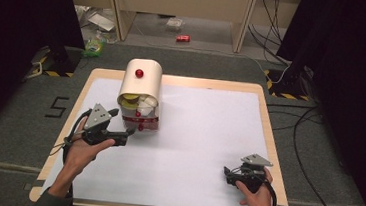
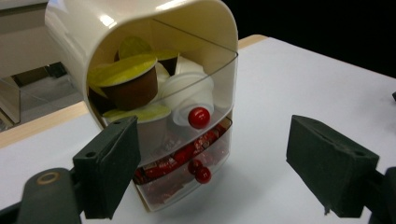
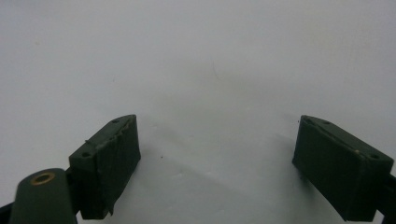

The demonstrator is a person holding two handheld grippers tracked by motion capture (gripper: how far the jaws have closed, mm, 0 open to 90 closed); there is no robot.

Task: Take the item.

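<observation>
A cream round-topped drawer box [image 1: 141, 82] [image 2: 140, 28] with a red knob [image 1: 139, 73] on top stands at the back left of the table. Its clear upper drawer [image 2: 219, 74] holds several coffee pods, one brown with a yellow lid [image 2: 128, 79], and has a red knob [image 2: 199, 117]. The lower drawer [image 2: 177, 179] holds red sachets and has its own red knob [image 2: 202, 174]. My left gripper [image 1: 127, 136] [image 2: 212, 140] is open, its jaws just short of the drawer fronts with nothing gripped. My right gripper [image 1: 226, 172] [image 3: 217, 135] is open over the bare sheet.
A white sheet [image 1: 203, 130] covers the wooden table [image 1: 268, 135]. Beyond the table lie a red can [image 1: 183, 39], cables [image 1: 273, 20] and litter [image 1: 94, 45] on the floor. Dark curtains [image 1: 23, 14] hang at both sides.
</observation>
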